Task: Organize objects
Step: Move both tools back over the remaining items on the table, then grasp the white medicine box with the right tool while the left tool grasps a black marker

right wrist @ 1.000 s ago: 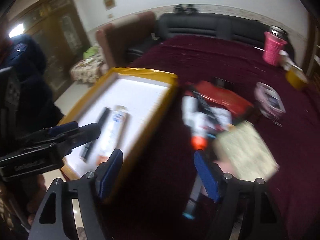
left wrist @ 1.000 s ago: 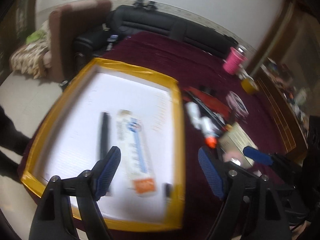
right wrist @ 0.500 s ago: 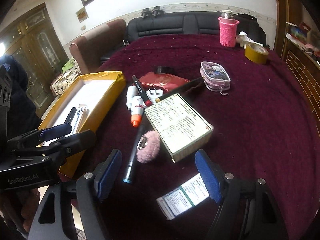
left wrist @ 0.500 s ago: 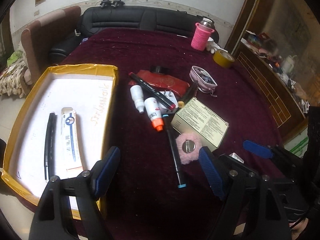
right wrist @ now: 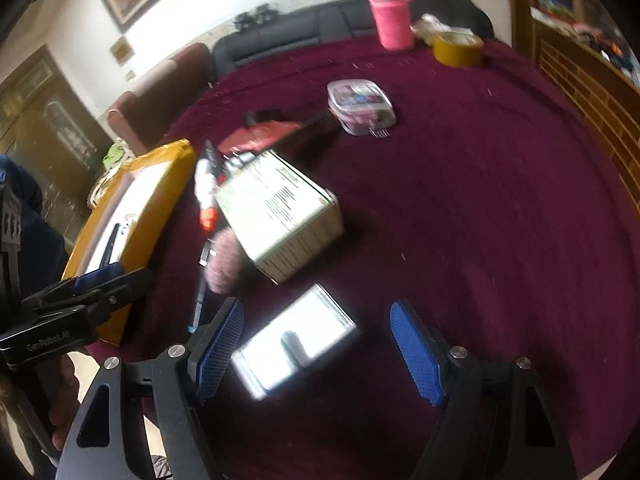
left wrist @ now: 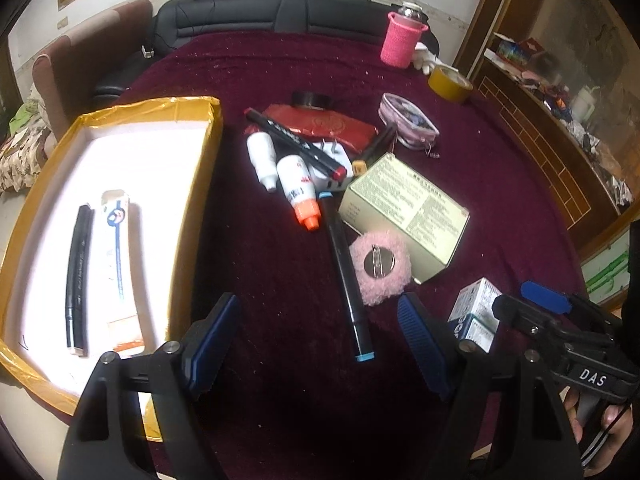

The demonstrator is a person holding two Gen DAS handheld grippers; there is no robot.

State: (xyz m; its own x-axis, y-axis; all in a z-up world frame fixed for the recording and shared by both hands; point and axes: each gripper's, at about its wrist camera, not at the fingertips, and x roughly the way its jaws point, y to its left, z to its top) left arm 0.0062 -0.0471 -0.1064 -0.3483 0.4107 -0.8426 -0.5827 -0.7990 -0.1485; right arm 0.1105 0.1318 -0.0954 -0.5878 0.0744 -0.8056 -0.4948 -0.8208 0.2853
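Observation:
A yellow-edged box tray (left wrist: 200,184) sits at the table's left and holds a black pen (left wrist: 78,276) and a white tube (left wrist: 120,264). My left gripper (left wrist: 320,344) is open and empty over the cloth, just right of the tray. A black marker (left wrist: 344,276), a pink fluffy pin (left wrist: 380,266), a printed carton (left wrist: 404,210) and two white bottles (left wrist: 298,190) lie ahead of it. My right gripper (right wrist: 316,354) is open, with a small white box (right wrist: 296,340) lying between its fingers.
A red pouch (left wrist: 324,124), a clear pink case (left wrist: 408,126), a yellow tape roll (left wrist: 450,82) and a pink-sleeved bottle (left wrist: 402,38) stand farther back on the maroon cloth. A black sofa lies behind the table and a wooden cabinet to the right.
My left gripper has swung right, off the tray and over the cloth. My right gripper has moved right and forward until the small white box lies between its fingers.

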